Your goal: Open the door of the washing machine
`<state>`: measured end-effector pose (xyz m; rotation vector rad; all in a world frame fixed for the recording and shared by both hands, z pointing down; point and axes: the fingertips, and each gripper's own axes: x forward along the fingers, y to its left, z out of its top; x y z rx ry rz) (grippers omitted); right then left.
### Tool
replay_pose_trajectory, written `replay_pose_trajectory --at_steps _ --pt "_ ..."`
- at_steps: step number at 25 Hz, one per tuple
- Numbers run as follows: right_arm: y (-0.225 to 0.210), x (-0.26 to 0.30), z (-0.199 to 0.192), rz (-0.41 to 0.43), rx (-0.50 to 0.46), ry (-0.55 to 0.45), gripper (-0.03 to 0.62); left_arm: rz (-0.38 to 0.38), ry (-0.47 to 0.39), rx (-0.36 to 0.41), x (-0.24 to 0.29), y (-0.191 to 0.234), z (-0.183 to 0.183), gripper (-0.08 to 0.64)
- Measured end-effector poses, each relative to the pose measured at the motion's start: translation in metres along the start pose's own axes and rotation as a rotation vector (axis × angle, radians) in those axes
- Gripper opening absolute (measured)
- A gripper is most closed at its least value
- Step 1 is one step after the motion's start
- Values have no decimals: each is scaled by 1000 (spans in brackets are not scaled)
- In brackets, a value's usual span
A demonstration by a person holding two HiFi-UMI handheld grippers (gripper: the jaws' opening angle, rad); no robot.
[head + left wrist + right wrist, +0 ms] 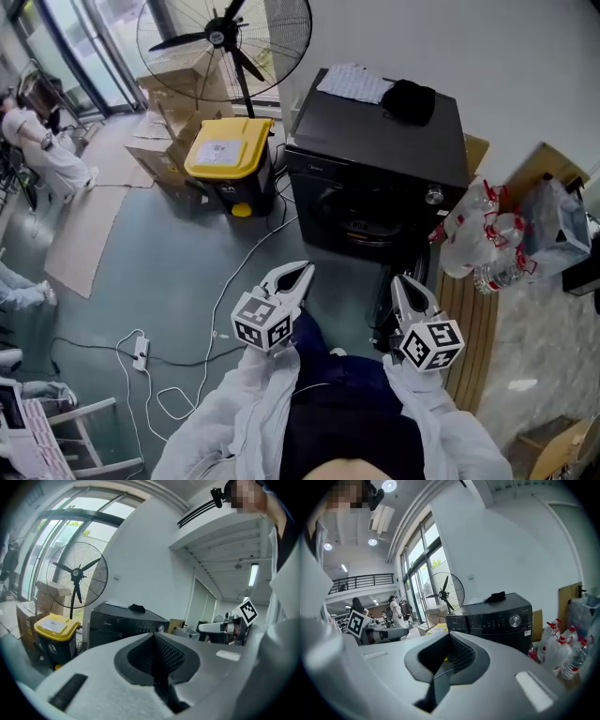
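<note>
Black washing machine (375,141), door (361,214) shut | left gripper (301,273), right gripper (402,282) clenched, empty | short of its front

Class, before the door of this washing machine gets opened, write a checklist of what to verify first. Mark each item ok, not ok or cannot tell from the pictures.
1. The door of the washing machine is shut and in view: ok.
2. The left hand-held gripper is empty: ok, jaws together on nothing.
3. The right hand-held gripper is empty: ok, jaws together on nothing.
4. A gripper is at the door: not ok, both hang short of it.
5. The door's handle is found: cannot tell, the front is too dark.
6. The floor before the door is free: not ok, a white cable lies there.
</note>
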<state>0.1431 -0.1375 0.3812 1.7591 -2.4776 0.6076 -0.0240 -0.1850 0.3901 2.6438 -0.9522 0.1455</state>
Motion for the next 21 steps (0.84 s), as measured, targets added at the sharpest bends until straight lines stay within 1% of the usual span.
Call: replay_pose_trajectory --at_steps 7,14,21 --pt "-9 -4 -5 -23 18 5 9 -26 34 -5 10 -4 -10 -2" --pt "-10 -4 -14 -21 48 14 9 -50 55 -8 14 -10 -19 -2" --pt "-7 -6 -19 -20 72 17 9 -53 69 -17 8 -12 -25 -2"
